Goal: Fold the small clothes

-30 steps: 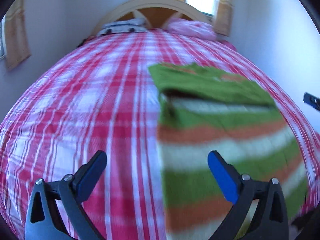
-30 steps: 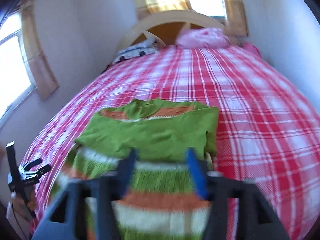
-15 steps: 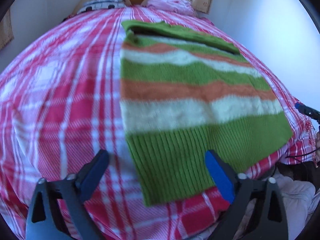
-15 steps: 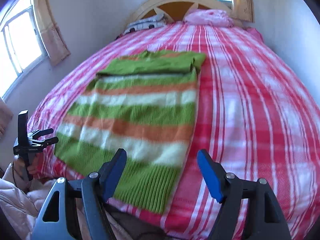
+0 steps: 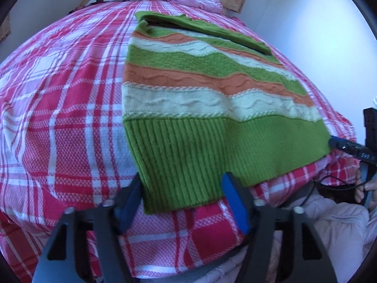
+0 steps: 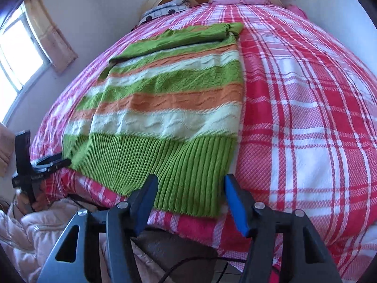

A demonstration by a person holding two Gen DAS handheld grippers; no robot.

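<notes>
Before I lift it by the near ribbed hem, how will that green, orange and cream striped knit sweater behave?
The green, orange and cream striped knit sweater will probably sag and drape, since it lies limp following the red plaid bedcover. The thick ribbed hem looks grippy, not slippery. The sleeve folded across the top may slide off when raised.

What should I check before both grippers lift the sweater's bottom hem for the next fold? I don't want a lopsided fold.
1. Sweater lies flat on the bed: ok.
2. Sleeves folded across the top: ok.
3. Left gripper at the hem's corner, jaws closing, hem between them: ok.
4. Right gripper at the other hem corner, jaws closing: ok.
5. Pads already pinching the knit: not ok, gaps show.
6. Both layers caught: cannot tell.
</notes>
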